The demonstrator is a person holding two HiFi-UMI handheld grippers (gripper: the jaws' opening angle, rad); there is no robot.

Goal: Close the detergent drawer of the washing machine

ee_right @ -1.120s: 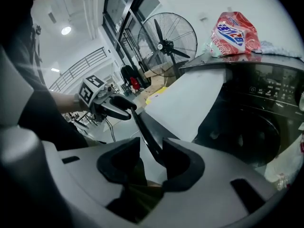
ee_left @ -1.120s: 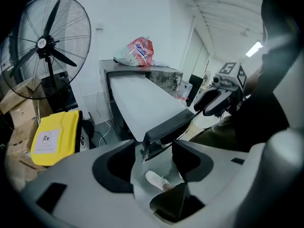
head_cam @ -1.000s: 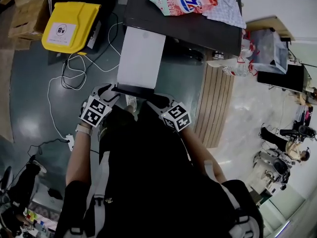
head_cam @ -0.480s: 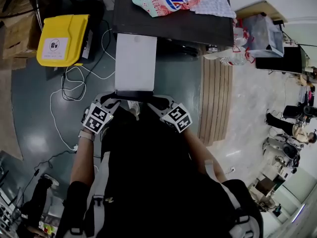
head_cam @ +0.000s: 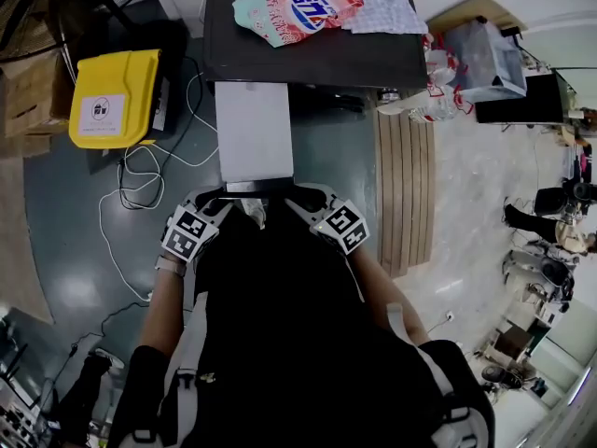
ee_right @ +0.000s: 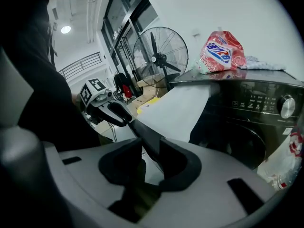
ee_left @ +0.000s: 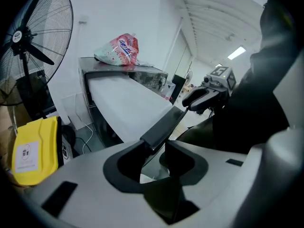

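The dark washing machine (head_cam: pixel 308 54) stands in front of the person, and its detergent drawer (head_cam: pixel 254 133) is pulled far out toward them, a long white tray ending in a dark front panel (head_cam: pixel 256 186) just ahead of the body. Both grippers sit at that panel, one at each end. The left gripper (ee_left: pixel 154 146) has just been closing its jaws and they now stand partway open around the panel's left end, with the pads against its faces as far as its own view shows. The right gripper (ee_right: pixel 151 148) has likewise been closing, and its jaws clamp the panel's right end snugly at a middling width. Each gripper shows in the other's view, at the far end of the dark bar. On the machine's top lie a pink detergent bag (head_cam: pixel 294 7) and a patterned cloth (head_cam: pixel 378 7), touching each other. A yellow bin (head_cam: pixel 114 98) sits on the floor to the machine's left, a white cable (head_cam: pixel 140 171) looping near it, and a standing fan (ee_left: pixel 33 37) rises on that same side.
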